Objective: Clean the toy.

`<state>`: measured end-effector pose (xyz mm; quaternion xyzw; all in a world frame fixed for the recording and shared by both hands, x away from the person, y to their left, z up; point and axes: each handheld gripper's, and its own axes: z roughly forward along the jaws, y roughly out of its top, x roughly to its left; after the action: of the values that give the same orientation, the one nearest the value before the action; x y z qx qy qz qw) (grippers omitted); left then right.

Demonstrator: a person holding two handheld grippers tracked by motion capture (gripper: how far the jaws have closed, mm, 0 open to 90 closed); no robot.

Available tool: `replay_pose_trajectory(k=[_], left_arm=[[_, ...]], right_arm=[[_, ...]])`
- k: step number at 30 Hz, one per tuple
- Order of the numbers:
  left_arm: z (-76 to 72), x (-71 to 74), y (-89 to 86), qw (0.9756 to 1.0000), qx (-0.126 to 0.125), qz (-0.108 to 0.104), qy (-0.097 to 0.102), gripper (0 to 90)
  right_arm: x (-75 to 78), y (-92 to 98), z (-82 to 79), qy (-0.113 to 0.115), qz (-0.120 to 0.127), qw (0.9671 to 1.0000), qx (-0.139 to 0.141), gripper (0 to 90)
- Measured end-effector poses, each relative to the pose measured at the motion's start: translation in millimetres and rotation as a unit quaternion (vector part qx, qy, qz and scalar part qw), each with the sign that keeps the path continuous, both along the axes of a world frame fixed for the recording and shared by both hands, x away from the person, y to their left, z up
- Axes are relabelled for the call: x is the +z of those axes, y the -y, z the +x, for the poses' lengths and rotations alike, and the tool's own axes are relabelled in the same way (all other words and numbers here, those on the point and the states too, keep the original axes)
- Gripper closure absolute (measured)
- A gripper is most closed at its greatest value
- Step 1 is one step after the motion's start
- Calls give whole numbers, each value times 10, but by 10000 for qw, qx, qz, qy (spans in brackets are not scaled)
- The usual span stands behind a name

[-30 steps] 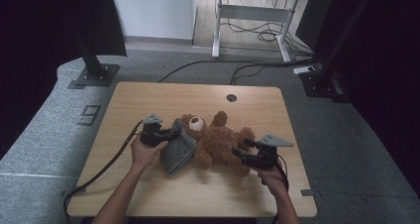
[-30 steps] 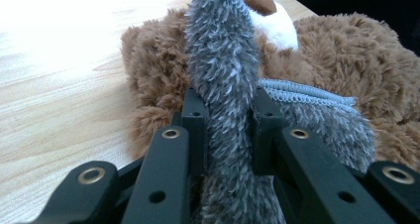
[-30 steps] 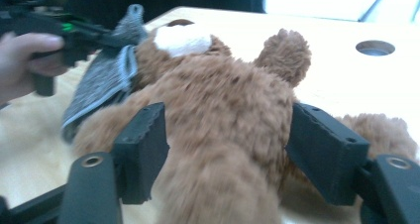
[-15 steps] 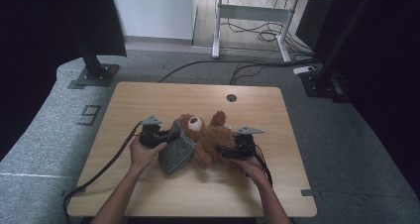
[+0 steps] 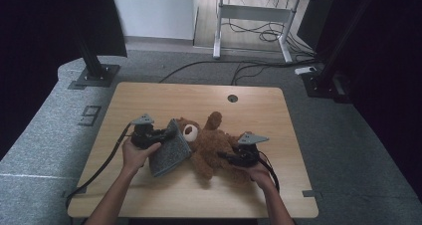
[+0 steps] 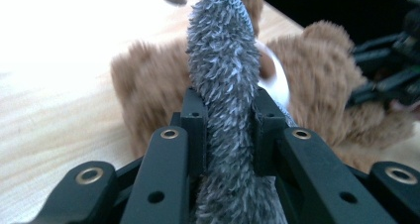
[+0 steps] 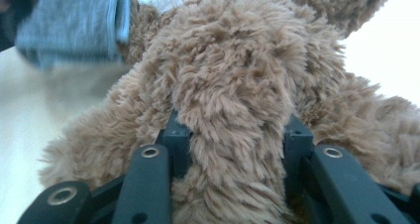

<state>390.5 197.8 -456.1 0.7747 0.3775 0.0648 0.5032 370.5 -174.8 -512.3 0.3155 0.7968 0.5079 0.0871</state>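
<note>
Since the earlier frame, the right hand-held gripper had shifted inward onto the teddy bear, its jaws just closing on the plush. High view: the bear lay mid-worktop; the left hand-held gripper held the grey cloth against the bear's head. Left gripper view: jaws clamped the grey cloth. Right gripper view: jaws pinched a fold of the brown bear.

Your left gripper points right with jaws clamped tight; your right gripper points left, its jaws having just been closing, now pinched; both forearms reach forward.
</note>
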Motion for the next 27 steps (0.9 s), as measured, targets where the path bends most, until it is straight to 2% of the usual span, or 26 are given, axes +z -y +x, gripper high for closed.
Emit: replay_pose_trajectory(k=[2, 5, 6, 9, 13, 14, 16, 17, 19, 21, 25, 27], left_arm=[[-24, 91, -20, 9999, -13, -115, 95, 729], [-40, 177, 10, 9995, -124, -291, 94, 728], [-51, 200, 59, 9993, -199, -287, 94, 728], [-82, 207, 244, 9986, -446, -294, 52, 726], [-73, 133, 535, 9977, -666, -89, -37, 726], [-57, 78, 633, 9976, -681, 3, -78, 725], [-29, -6, 734, 9975, -687, 114, -149, 723], [-23, -37, 761, 9977, -636, 178, -123, 725], [-25, -46, 734, 9983, -517, 259, -21, 733], [-20, -53, 658, 9987, -456, 235, -54, 741], [-4, -96, 493, 9992, -365, 58, -167, 746], [2, -109, 387, 9996, -226, 2, -162, 746]], right_arm=[[-9, 29, -53, 49, 33, 9997, 226, 597], [-11, 50, -118, 91, 56, 9984, 554, 596], [-11, 44, -134, 103, 65, 9980, 622, 594], [-12, 2, -160, 198, 67, 9983, 549, 577], [-36, -15, -147, 190, 191, 9986, 461, 550], [-41, -18, -150, 212, 203, 9986, 430, 546], [-49, -18, -158, 238, 208, 9985, 437, 544], [-54, -18, -163, 254, 195, 9985, 437, 544], [-58, -17, -177, 297, 154, 9987, 395, 546], [-66, -18, -191, 338, 152, 9986, 378, 547], [-73, -35, -233, 420, 100, 9984, 371, 547], [-81, -37, -254, 444, 90, 9983, 354, 547]])
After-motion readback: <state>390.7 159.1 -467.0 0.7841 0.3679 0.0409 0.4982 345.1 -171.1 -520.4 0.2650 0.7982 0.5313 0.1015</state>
